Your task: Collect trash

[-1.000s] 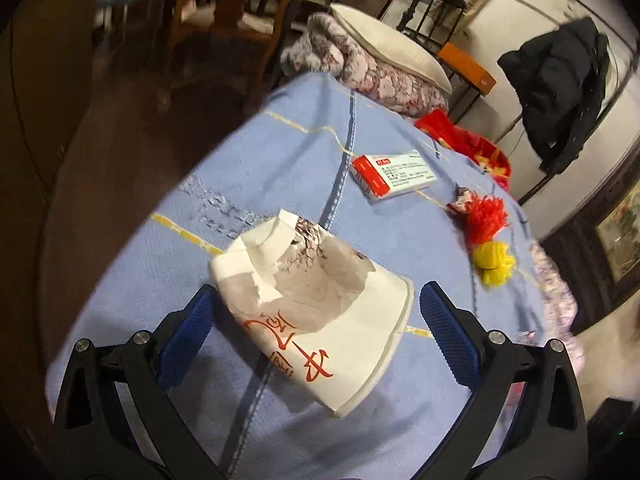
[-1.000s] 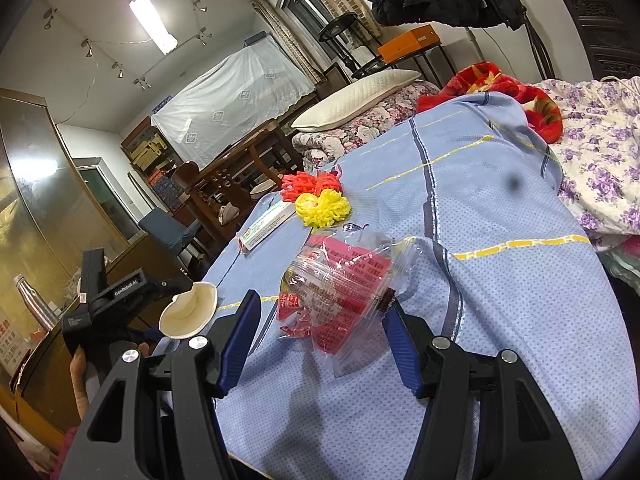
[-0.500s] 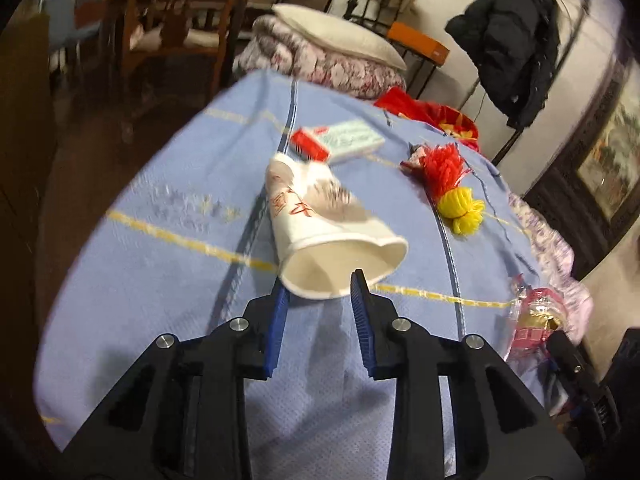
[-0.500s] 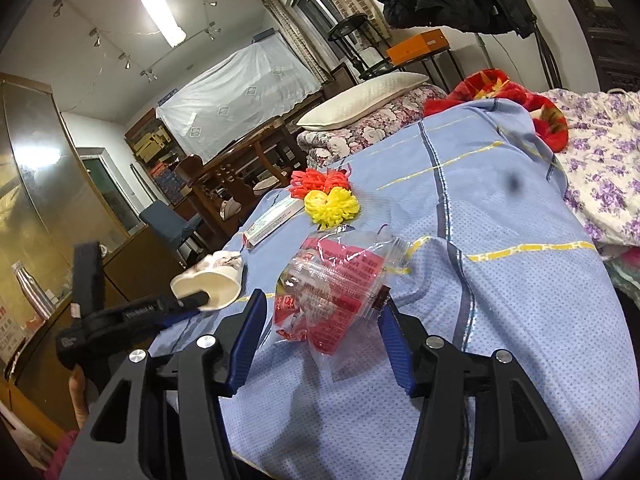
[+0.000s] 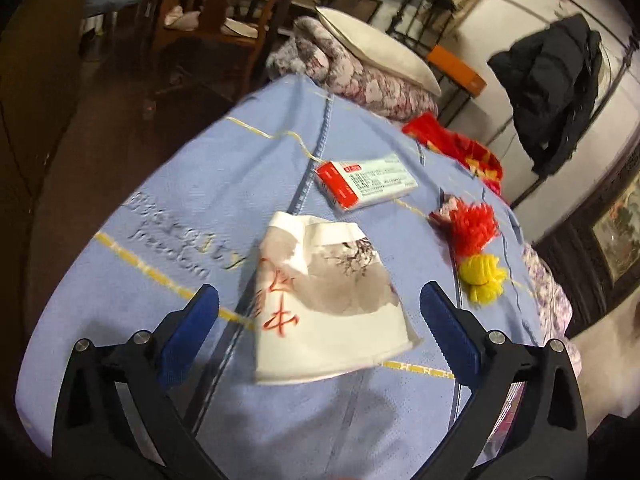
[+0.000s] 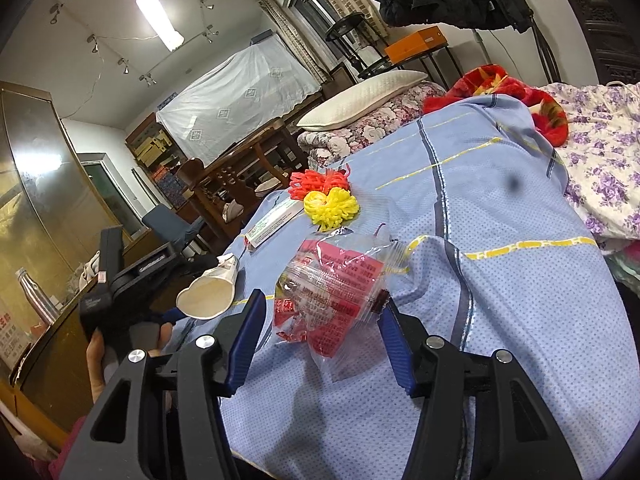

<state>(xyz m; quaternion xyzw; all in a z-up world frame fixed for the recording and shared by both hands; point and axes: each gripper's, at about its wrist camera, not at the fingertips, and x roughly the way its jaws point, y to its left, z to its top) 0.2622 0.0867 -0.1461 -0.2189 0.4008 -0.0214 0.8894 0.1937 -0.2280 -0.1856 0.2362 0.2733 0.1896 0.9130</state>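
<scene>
A crushed white paper cup with red characters lies on its side on the blue bedspread, between the wide-open fingers of my left gripper; nothing is gripped. It also shows in the right wrist view, with the left gripper beside it. My right gripper is open around a crumpled clear plastic bag with red print, fingers on either side, not closed on it. A red-and-white flat box lies beyond the cup.
Red and yellow pom-poms lie right of the box. A pillow on folded floral quilts and a red blanket are at the bed's far end. A wooden chair stands left; a dark jacket hangs right.
My left gripper was open around the cup, closed half a second ago, and is now open wide again with the cup lying between its fingers. The right gripper stays open around the bag.
</scene>
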